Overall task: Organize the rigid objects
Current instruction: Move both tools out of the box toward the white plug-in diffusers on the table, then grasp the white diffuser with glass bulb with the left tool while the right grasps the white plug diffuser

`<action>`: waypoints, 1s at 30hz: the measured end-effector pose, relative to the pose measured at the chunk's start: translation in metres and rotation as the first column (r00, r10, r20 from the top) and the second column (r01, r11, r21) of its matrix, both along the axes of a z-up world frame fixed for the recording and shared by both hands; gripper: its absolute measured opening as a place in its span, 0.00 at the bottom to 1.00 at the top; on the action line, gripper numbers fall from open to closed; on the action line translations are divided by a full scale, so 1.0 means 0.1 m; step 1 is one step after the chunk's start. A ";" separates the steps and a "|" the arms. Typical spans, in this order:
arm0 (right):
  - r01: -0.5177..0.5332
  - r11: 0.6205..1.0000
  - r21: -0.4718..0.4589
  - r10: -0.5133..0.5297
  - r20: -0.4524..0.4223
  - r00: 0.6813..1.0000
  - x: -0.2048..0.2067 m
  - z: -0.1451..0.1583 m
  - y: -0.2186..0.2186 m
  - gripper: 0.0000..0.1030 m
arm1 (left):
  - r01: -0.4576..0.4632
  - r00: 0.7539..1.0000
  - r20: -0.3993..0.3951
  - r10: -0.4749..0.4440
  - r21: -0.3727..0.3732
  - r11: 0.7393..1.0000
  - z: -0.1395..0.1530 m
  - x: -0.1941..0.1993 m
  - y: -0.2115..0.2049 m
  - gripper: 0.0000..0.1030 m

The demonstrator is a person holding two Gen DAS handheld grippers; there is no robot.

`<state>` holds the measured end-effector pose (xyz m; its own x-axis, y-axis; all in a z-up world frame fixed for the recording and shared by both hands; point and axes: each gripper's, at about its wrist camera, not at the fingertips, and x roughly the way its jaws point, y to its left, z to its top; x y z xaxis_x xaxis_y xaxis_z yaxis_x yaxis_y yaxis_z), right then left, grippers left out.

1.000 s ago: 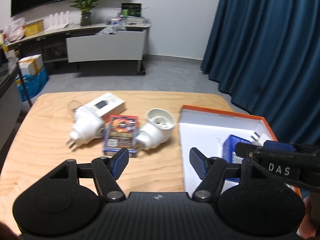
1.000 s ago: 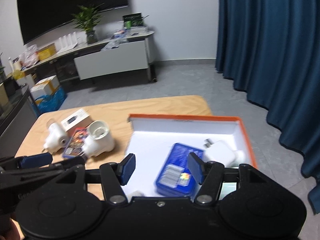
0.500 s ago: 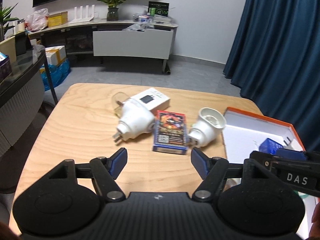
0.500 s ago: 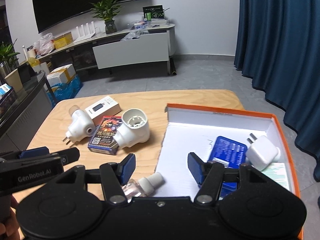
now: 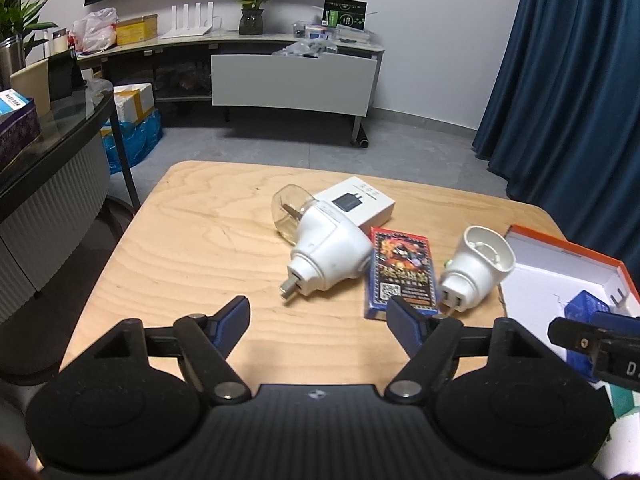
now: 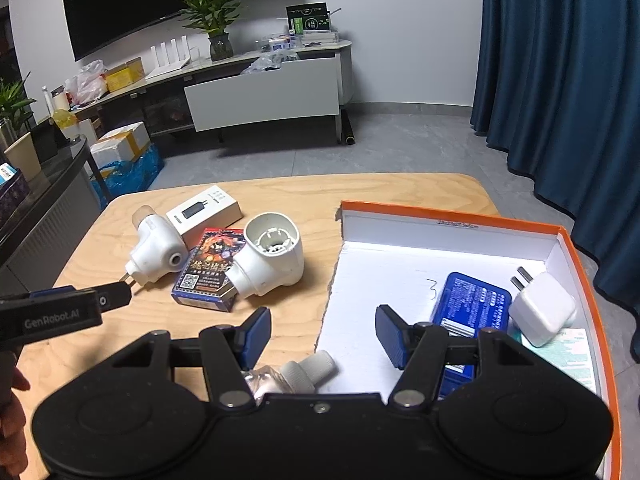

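Observation:
On the wooden table (image 5: 192, 248) lie a white plug device with a clear bottle (image 5: 326, 254), a white charger box (image 5: 358, 204), a red and blue card box (image 5: 401, 274) and an open white plug housing (image 5: 478, 266). My left gripper (image 5: 318, 320) is open and empty, just short of the plug device. My right gripper (image 6: 322, 330) is open and empty over the near left edge of the orange-rimmed box (image 6: 448, 216), which holds a blue pack (image 6: 472, 306) and a white charger (image 6: 542, 308). A small clear bottle with a white cap (image 6: 296, 372) lies under the right gripper.
The orange box shows at the right edge of the left wrist view (image 5: 560, 244). A printed card (image 6: 568, 354) lies in its near right corner. Blue curtains (image 6: 560, 80) hang to the right. A dark glass counter (image 5: 48, 128) stands left of the table.
My left gripper has swung left, from facing the orange box to facing the plug devices. My right gripper has drawn back and the capped bottle has come into view under it.

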<state>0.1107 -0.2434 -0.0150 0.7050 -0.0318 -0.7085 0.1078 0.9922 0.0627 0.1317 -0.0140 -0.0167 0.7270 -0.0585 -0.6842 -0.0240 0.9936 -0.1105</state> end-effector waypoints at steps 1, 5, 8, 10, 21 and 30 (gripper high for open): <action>-0.003 1.000 -0.001 0.003 -0.002 1.000 0.01 -0.01 0.01 0.69 | 0.000 1.000 -0.001 0.000 0.002 1.000 -0.01 0.03 0.01 0.76; -0.013 1.000 -0.002 0.013 -0.007 1.000 0.07 -0.03 0.04 0.68 | 0.000 1.000 0.006 0.000 0.008 1.000 -0.02 0.12 0.04 0.79; -0.017 1.000 0.003 0.017 -0.006 1.000 0.12 -0.04 0.06 0.68 | 0.005 1.000 0.009 -0.005 0.019 1.000 -0.03 0.21 0.05 0.81; -0.020 1.000 0.004 0.020 -0.005 1.000 0.15 -0.05 0.07 0.68 | 0.013 1.000 0.011 -0.013 0.026 1.000 -0.04 0.27 0.05 0.84; -0.020 1.000 0.015 0.020 -0.010 1.000 0.29 -0.09 0.07 0.69 | 0.037 0.999 -0.018 -0.037 0.048 0.998 -0.26 0.60 0.00 0.96; -0.017 0.999 0.041 0.018 -0.012 1.000 0.42 -0.15 0.06 0.76 | 0.069 0.998 -0.011 -0.069 0.033 0.997 -0.37 0.73 0.02 0.86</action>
<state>0.1530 -0.2376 -0.0299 0.6962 0.0094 -0.7178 0.0915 0.9906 0.1017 0.2050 -0.0121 -0.0540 0.7154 -0.0852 -0.6935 0.0435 0.9960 -0.0775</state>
